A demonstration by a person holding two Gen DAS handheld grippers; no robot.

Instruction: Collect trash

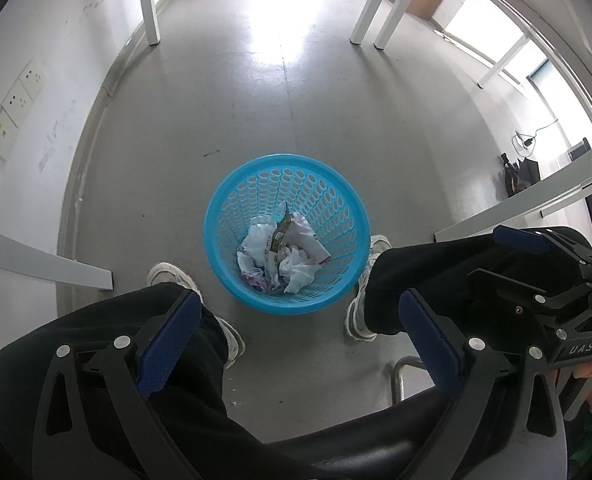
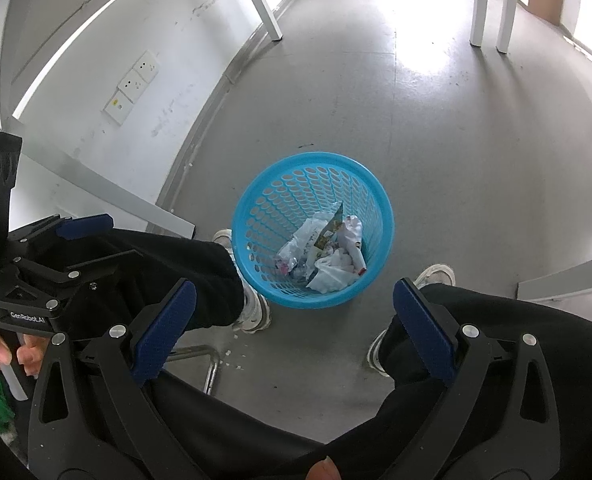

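Note:
A blue perforated plastic basket (image 1: 336,216) stands on the grey floor between the person's feet; it also shows in the right wrist view (image 2: 272,208). Crumpled white tissues, a wrapper and other trash (image 1: 284,254) lie at its bottom, seen in the right wrist view too (image 2: 328,252). My left gripper (image 1: 300,340) is open and empty, held above the knees with the basket ahead between its fingers. My right gripper (image 2: 296,328) is open and empty, also above the basket. Each gripper shows in the other's view: the right gripper (image 1: 536,264) at right, the left gripper (image 2: 68,240) at left.
The person's black trouser legs (image 1: 168,344) and white sneakers (image 1: 168,274) flank the basket. A white wall with sockets (image 1: 20,100) runs on the left. White table legs (image 1: 150,4) stand at the back, table edges (image 1: 516,208) at the sides, and a chair's metal frame (image 1: 400,376) lies below.

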